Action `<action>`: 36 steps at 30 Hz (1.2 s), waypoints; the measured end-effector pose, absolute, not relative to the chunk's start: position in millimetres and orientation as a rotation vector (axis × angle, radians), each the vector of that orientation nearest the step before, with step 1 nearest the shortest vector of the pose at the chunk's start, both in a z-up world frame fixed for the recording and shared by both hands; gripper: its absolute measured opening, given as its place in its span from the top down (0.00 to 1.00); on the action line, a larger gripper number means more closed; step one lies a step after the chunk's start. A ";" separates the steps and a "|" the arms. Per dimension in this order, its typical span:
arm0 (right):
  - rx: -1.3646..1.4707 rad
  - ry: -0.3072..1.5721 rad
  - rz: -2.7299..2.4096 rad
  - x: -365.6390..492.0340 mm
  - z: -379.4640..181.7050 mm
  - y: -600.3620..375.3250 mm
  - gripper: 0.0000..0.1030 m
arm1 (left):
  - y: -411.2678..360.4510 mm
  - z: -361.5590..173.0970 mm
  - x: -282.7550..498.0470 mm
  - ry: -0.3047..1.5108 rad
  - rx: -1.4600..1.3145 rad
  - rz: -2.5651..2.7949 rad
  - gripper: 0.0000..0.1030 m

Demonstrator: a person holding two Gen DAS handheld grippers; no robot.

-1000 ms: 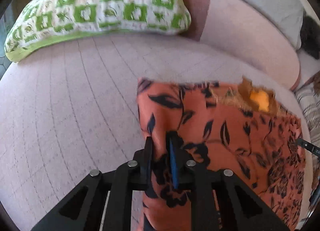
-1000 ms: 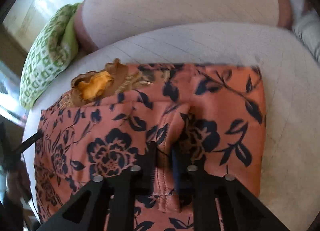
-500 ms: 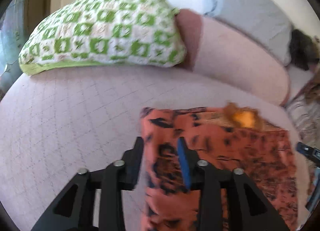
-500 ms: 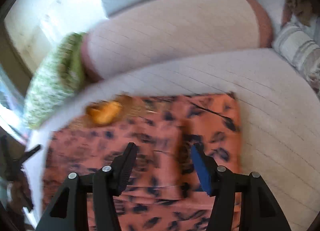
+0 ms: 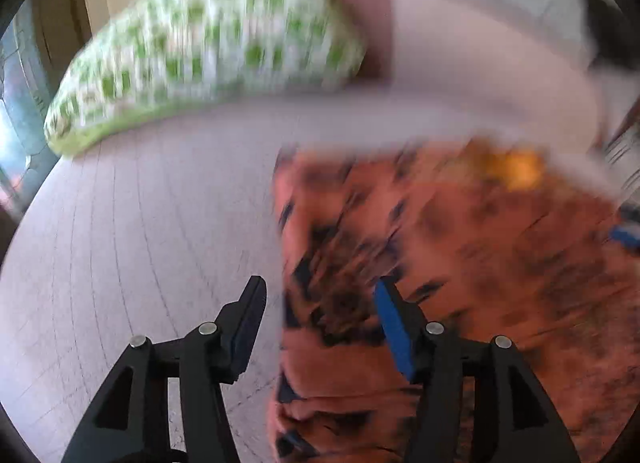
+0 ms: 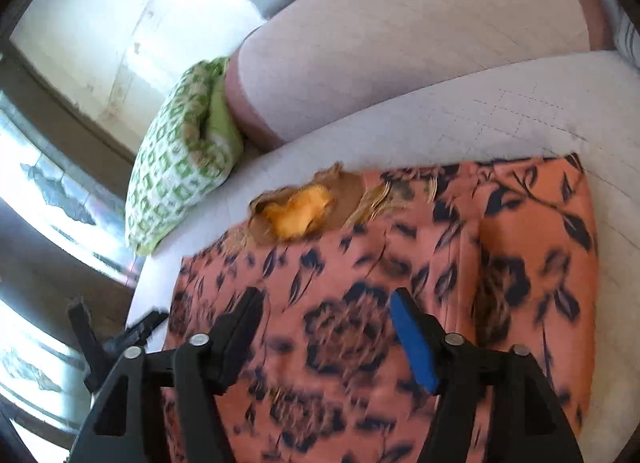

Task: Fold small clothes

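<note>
Left claw (image 5: 318,295), right claw (image 6: 326,307) opening, clear of floral garment (image 6: 500,247); no writing legible.

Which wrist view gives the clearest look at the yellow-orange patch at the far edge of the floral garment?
The right wrist view: the yellow-orange patch is sharp there, lying in brown fringed fabric at the far edge of the floral garment. The left wrist view shows it only as a motion-blurred smear near the right edge.

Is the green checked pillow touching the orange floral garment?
Apart. The right wrist view shows bare pale cover between the green checked pillow and the orange floral garment lying on it.
</note>
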State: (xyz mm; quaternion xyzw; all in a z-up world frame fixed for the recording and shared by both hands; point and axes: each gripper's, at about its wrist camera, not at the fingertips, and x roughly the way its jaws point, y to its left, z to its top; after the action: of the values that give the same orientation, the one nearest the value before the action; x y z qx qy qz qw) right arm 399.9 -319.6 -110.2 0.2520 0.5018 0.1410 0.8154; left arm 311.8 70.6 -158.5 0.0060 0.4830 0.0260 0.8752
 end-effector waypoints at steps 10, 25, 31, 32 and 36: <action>0.638 1.067 0.292 400.9 -126.5 -321.4 0.17 | 83.0 -154.4 287.1 1.058 -0.094 0.011 0.27; 0.551 1.104 0.312 120.9 -62.2 -365.9 0.15 | 99.6 -128.0 85.9 1.033 -0.193 0.011 0.20; 0.525 1.135 0.234 82.6 -74.7 -368.7 0.16 | 83.2 -126.7 62.7 1.060 -0.116 -0.057 0.22; 0.526 1.090 0.233 79.2 -64.2 -372.0 0.16 | 85.0 -120.8 58.9 1.037 -0.136 -0.053 0.22; 0.453 1.143 0.088 73.0 -74.1 -391.9 0.16 | 88.4 -136.6 51.0 1.110 -0.139 -0.035 0.21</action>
State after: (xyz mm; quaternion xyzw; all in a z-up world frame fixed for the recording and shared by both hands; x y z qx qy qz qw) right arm 73.0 -391.9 -74.1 0.2124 0.5361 0.0413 0.8159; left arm 51.0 88.4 -136.6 -0.0659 0.5265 -0.0166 0.8474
